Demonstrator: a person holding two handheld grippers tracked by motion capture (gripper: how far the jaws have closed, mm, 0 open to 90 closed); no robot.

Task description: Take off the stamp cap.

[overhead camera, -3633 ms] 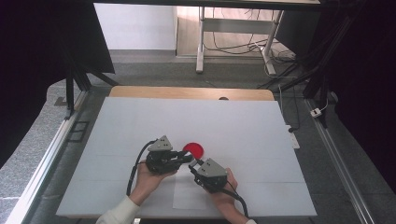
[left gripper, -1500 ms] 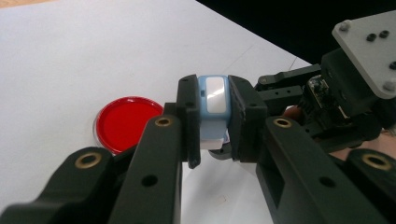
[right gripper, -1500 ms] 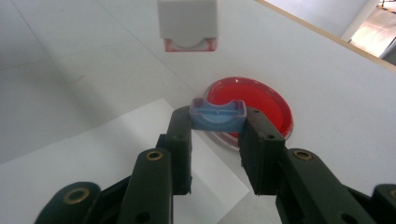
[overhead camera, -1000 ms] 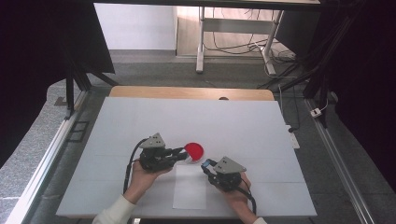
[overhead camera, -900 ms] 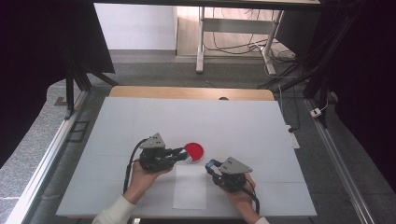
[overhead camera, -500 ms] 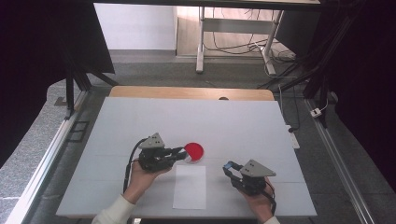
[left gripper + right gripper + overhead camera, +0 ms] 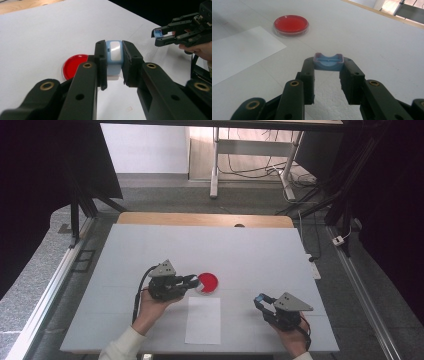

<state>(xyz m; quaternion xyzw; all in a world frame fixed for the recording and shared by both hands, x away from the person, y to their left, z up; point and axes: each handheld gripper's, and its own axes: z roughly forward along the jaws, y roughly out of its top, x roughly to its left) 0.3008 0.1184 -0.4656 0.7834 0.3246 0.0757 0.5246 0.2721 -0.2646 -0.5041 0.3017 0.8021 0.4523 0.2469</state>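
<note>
My left gripper (image 7: 193, 280) (image 7: 114, 63) is shut on a light-blue block with a shiny white face (image 7: 114, 56), held just left of a round red dish (image 7: 208, 282) (image 7: 74, 66). Off to the right, my right gripper (image 7: 260, 300) (image 7: 328, 65) is shut on a small blue cap (image 7: 328, 62) (image 7: 260, 297). The left gripper view has this gripper (image 7: 160, 36) at its upper right with the cap (image 7: 157, 33) at its tips. A white paper sheet (image 7: 203, 320) (image 7: 239, 52) lies flat between the two hands, in front of the dish (image 7: 291, 25).
The white tabletop (image 7: 250, 250) ends in a wooden strip (image 7: 200, 219) at the far side. A white power strip (image 7: 314, 268) and cables hang off the right edge. Desk legs (image 7: 215, 165) and dark curtains stand beyond.
My right gripper has carried the blue cap to the right, away from the left gripper and the dish. The left gripper has kept still with its block.
</note>
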